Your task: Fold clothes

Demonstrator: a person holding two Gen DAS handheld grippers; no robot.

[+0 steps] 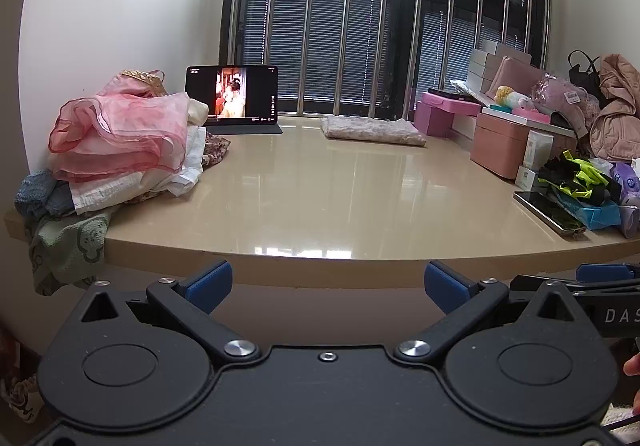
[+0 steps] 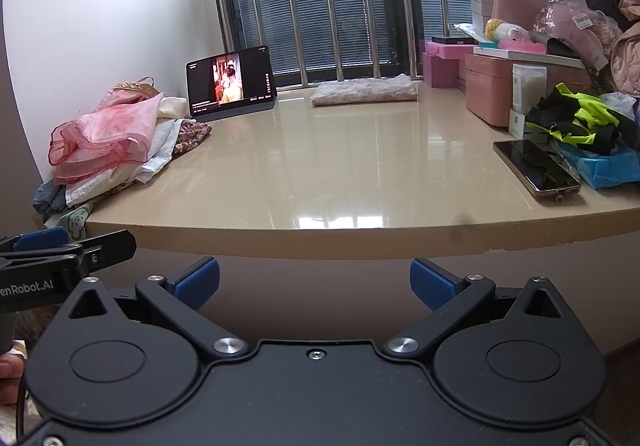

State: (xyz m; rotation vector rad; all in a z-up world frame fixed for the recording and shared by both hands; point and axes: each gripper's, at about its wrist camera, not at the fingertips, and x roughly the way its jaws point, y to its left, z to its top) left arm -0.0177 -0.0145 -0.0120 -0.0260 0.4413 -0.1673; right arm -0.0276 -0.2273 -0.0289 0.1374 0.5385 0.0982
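A heap of unfolded clothes (image 1: 120, 149) lies at the left end of the beige table (image 1: 320, 197), topped by a sheer pink garment (image 1: 120, 129); the same heap (image 2: 116, 141) shows in the right wrist view. A folded pale garment (image 1: 372, 130) rests at the back by the window, also seen as a folded garment (image 2: 364, 90) from the right. My left gripper (image 1: 327, 284) hangs open below the table's front edge, holding nothing. My right gripper (image 2: 315, 282) is open too, beside it and equally low.
A tablet (image 1: 232, 95) playing video stands at the back left. Pink boxes (image 1: 500, 141), bags and a jacket crowd the right side. A phone (image 2: 536, 167) and a black-and-yellow item (image 2: 576, 121) lie near the right front. Window bars (image 1: 352, 13) rise behind.
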